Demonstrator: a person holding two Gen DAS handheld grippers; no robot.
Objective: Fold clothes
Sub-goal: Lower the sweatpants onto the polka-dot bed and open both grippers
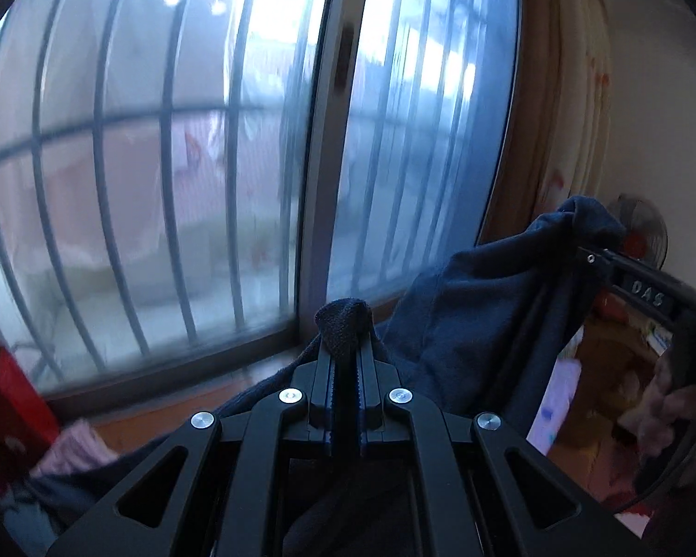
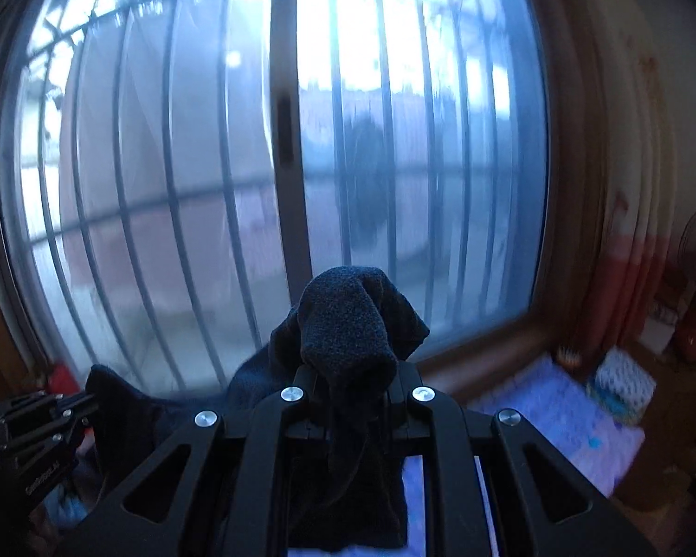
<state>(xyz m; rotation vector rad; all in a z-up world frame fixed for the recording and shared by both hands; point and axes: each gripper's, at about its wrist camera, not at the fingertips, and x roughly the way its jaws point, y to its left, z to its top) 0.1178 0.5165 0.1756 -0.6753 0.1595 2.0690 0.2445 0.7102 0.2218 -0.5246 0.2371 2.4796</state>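
Observation:
A dark navy knitted garment point(image 1: 478, 315) hangs stretched between my two grippers in front of a barred window. My left gripper point(image 1: 345, 352) is shut on a bunched corner of it that pokes up between the jaws. In the left wrist view the right gripper point(image 1: 598, 255) pinches the other corner at the far right. In the right wrist view my right gripper point(image 2: 348, 371) is shut on a thick fold of the garment point(image 2: 343, 325), which covers its fingertips. The left gripper point(image 2: 88, 401) holds the cloth at the lower left there.
A window with vertical bars point(image 1: 171, 176) and a wooden sill point(image 1: 171, 399) fills both views. A curtain point(image 1: 575, 106) hangs at the right. A purple patterned bed sheet point(image 2: 557, 422) lies below, with a red box point(image 1: 9, 399), pink cloth point(image 1: 74, 450) and a fan point(image 1: 645, 232) around.

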